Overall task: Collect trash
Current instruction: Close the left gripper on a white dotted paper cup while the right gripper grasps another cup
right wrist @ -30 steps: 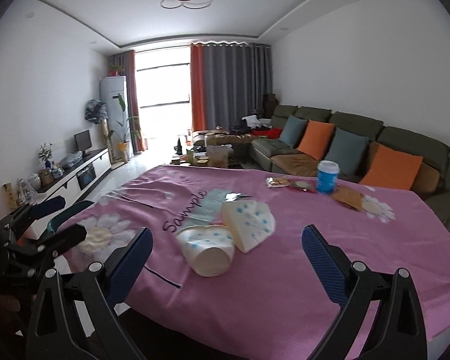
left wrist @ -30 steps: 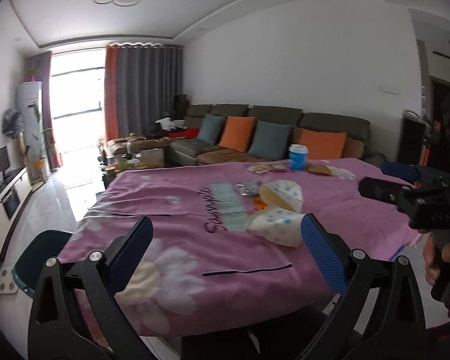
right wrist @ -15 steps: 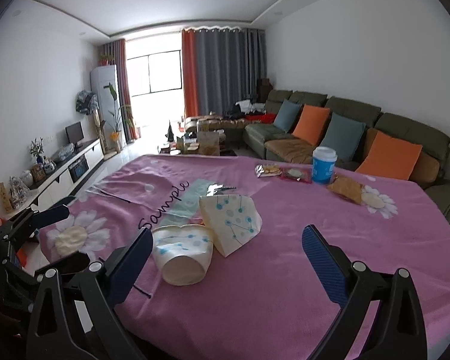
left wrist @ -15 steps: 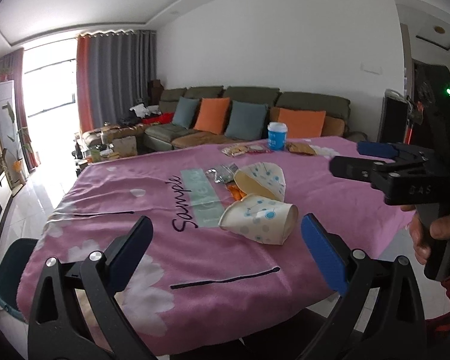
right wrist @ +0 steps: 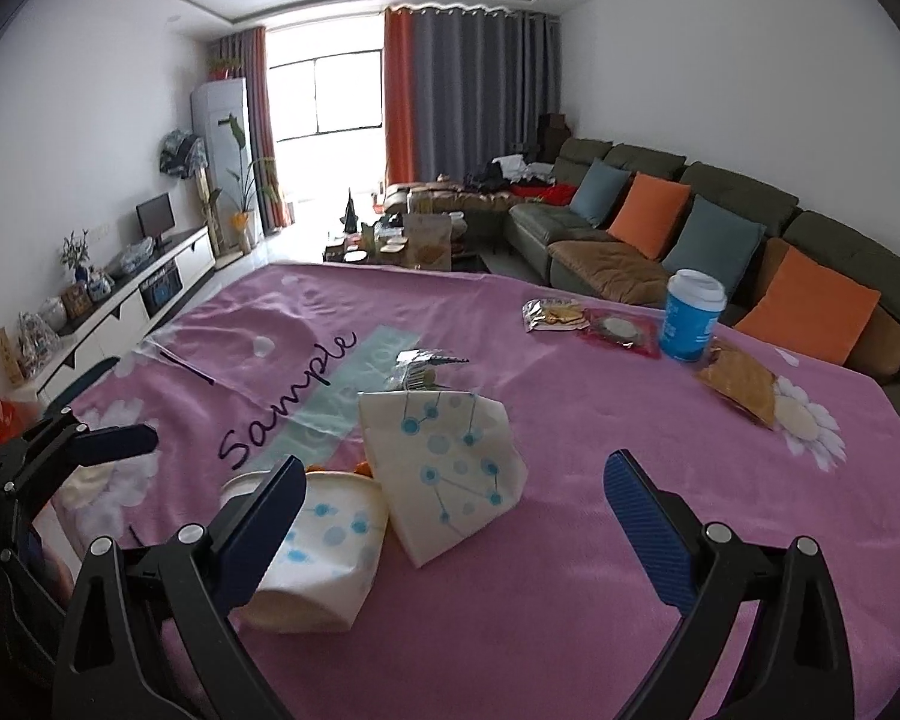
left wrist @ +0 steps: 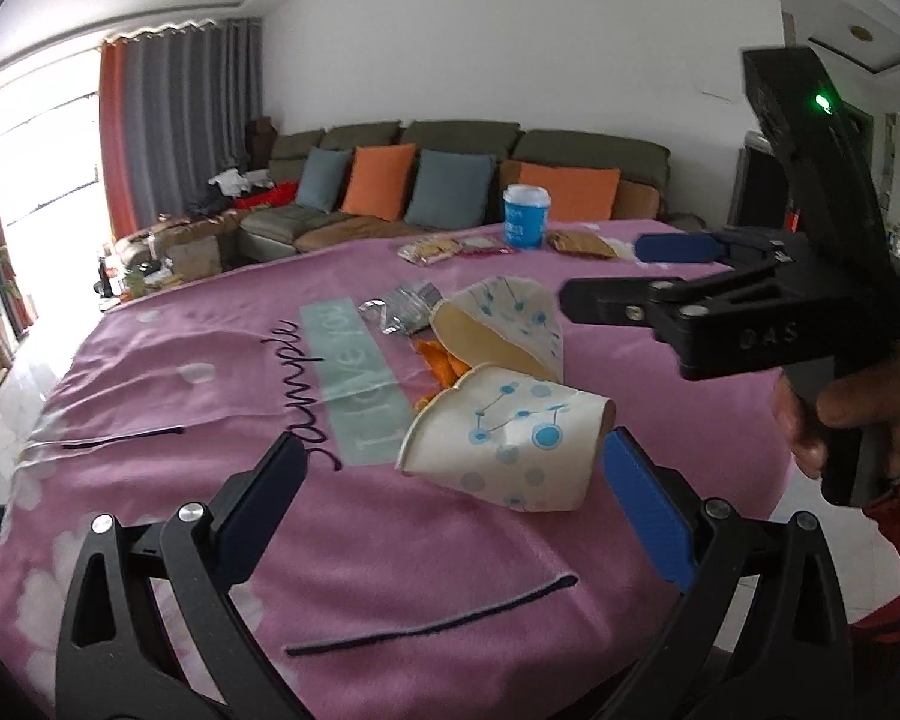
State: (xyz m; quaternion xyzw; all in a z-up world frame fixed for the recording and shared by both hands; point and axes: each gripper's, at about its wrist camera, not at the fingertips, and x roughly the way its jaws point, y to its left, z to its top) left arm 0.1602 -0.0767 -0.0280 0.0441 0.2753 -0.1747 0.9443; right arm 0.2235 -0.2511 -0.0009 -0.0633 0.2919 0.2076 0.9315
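Crushed cup (left wrist: 510, 444) between spread left fingers (left wrist: 648, 516)

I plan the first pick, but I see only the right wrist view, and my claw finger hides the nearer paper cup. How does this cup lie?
Observer: The nearer paper cup lies on its side, dented, with its mouth toward the printed word "Sample".
Operator: Is the left claw open?
Observer: Yes, the left claw is open and holds nothing.
Operator: Any light on my device?
Observer: A green light glows on the body behind the right claw.
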